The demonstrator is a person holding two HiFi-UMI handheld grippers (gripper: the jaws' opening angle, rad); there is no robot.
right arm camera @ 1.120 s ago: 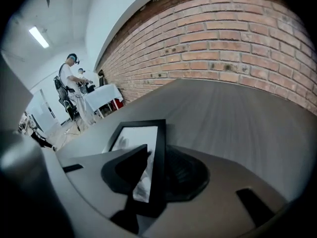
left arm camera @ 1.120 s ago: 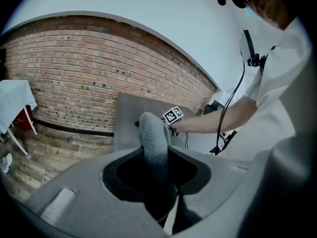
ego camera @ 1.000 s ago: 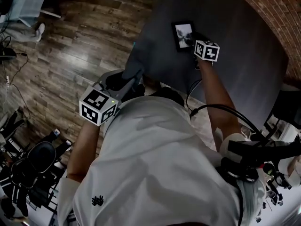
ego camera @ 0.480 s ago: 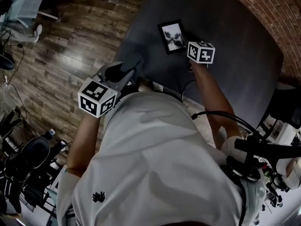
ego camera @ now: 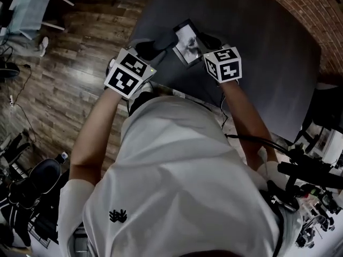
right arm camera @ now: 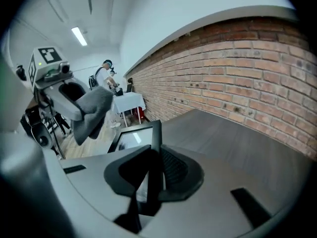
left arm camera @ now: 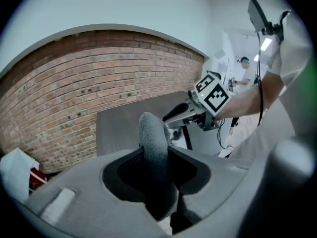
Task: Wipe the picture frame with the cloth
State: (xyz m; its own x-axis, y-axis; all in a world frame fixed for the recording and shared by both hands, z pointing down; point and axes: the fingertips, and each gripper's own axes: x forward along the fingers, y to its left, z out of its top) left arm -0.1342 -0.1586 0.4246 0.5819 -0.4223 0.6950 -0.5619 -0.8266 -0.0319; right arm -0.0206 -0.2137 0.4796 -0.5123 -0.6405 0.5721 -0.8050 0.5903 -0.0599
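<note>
Right gripper (right arm camera: 151,168), jaws just closed, clamps the picture frame (right arm camera: 130,139) above the table (ego camera: 257,42); left gripper (left arm camera: 156,158) pinches the cloth (left arm camera: 151,133) alongside, brick wall (right arm camera: 237,68) beyond.

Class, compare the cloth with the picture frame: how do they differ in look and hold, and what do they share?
The cloth is grey, soft and bunched; the picture frame is flat, rigid and black-edged. The cloth sits in the left gripper; the picture frame's edge is in the right gripper, whose jaws have just closed on it. Shared: each is clamped between jaws, close together but apart.
</note>
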